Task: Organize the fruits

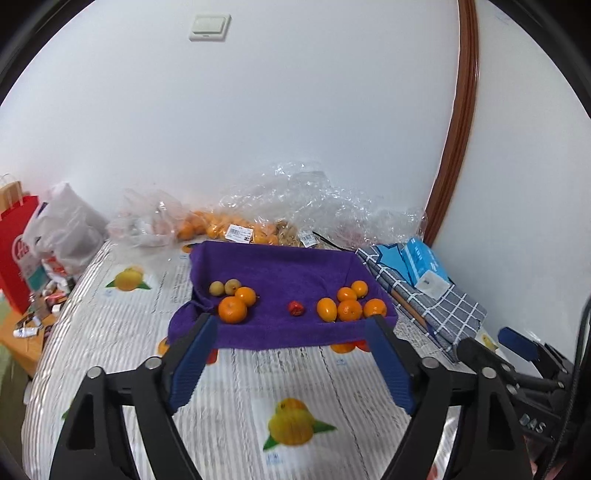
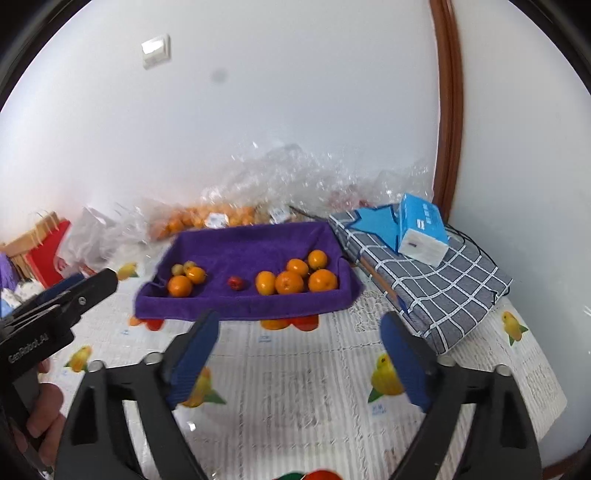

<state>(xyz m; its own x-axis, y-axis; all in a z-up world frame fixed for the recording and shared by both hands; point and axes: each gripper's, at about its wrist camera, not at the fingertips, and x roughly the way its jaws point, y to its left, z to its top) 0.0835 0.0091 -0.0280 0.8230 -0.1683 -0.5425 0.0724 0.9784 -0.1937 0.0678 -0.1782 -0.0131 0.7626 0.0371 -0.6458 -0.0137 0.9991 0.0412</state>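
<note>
Wall: white wall [image 1: 295,129] is filling the upper half of both views; a switch plate [image 1: 209,26] is sitting at upper centre-left of the left wrist view.
Table cover: fruit-printed cloth [image 1: 288,373] is spreading across the lower half of the frame.
Checked cloth: folded grey checked cloth [image 2: 436,280] is lying at right of centre, with a blue tissue pack [image 2: 421,229] resting on its far end.
Bags: clear plastic bags [image 1: 314,199] are piling along the wall at mid-frame; bagged oranges [image 1: 218,227] are showing behind the tray; a red paper bag [image 1: 14,258] is standing at far left.
Tray: purple towel-lined tray [image 1: 273,266] is sitting at centre frame.
Orange group: five oranges [image 1: 349,304] are clustering in the tray's right part, touching one another.
Left group: two oranges [image 1: 236,304] and two pale yellow fruits [image 1: 224,287] are lying together in the tray's left part.
Red fruit: one small red fruit [image 1: 296,308] is lying alone between the two groups.
Left gripper [image 1: 291,325]: jaws are standing wide apart, empty, at lower frame just short of the tray's near edge.
Right gripper [image 2: 299,325]: jaws are standing wide apart, empty, likewise before the tray.
</note>
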